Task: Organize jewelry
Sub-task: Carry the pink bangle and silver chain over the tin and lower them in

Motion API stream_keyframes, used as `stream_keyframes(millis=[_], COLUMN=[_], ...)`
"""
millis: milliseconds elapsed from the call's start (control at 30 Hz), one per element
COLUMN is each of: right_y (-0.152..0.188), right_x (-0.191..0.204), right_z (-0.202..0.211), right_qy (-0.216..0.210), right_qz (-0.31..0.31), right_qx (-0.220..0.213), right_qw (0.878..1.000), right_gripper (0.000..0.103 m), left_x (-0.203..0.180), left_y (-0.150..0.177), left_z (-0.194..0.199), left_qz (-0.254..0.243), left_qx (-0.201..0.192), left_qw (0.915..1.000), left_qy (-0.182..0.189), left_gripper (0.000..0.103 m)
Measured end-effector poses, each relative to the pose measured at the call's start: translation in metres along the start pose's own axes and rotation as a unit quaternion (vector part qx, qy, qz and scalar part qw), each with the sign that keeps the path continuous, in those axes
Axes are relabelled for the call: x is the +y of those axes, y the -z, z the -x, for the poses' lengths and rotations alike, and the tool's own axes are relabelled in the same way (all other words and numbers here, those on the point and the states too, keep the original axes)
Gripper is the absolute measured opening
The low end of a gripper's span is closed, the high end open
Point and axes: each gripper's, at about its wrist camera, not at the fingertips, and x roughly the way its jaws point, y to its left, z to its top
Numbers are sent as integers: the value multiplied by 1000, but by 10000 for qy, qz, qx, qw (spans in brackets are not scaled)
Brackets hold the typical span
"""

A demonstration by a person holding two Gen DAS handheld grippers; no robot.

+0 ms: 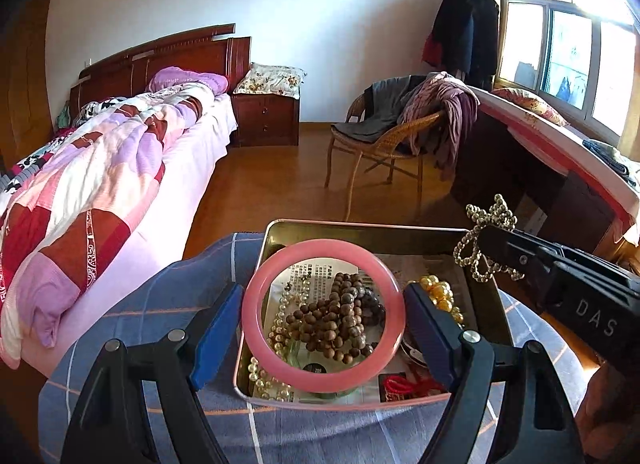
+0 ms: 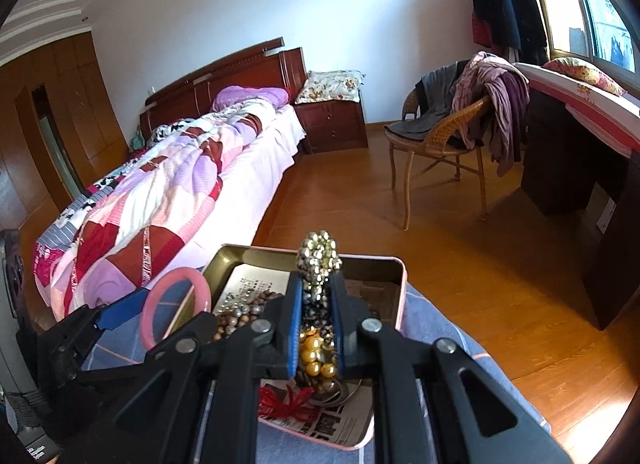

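A pink bangle [image 1: 320,250] stands upright between the blue pads of my left gripper [image 1: 324,292], which is shut on its two sides. It hangs just above a gold-lined tin [image 1: 360,230] with a pink rim. In the tin lie brown wooden beads [image 1: 332,320], pearl strands [image 1: 276,324], gold beads [image 1: 440,292] and a red piece [image 1: 404,384]. My right gripper [image 2: 318,280] is shut on a bunch of silver bead chain [image 2: 320,256], held over the tin [image 2: 396,276]. In the right wrist view the bangle [image 2: 176,276] sits left of the tin.
The tin rests on a blue checked cloth [image 1: 160,312]. A bed with a patchwork quilt [image 1: 100,168] runs along the left. A rattan chair draped with clothes [image 1: 400,132] and a desk [image 1: 560,152] stand at the right. Wooden floor lies between them.
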Motion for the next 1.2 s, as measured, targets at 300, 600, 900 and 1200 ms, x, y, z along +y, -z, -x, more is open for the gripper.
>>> stream_keyframes(millis=[300, 600, 900, 1200], right_y=[-1, 0, 5, 12], right_x=[0, 2, -5, -13], right_z=[-14, -29, -42, -53], right_qy=[128, 279, 442, 598], right_qz=[39, 111, 80, 80], right_qx=[138, 292, 484, 714], right_qw=[9998, 9991, 9978, 9956], right_gripper=[16, 16, 16, 16], left_x=[2, 2, -4, -7], left_y=[0, 1, 3, 6], left_z=[-15, -27, -38, -51], left_qz=[55, 22, -195, -376], left_qx=[132, 220, 270, 306], left_qw=[9999, 9997, 9994, 9988], left_qy=[-32, -47, -137, -86], left_gripper=[81, 81, 81, 81])
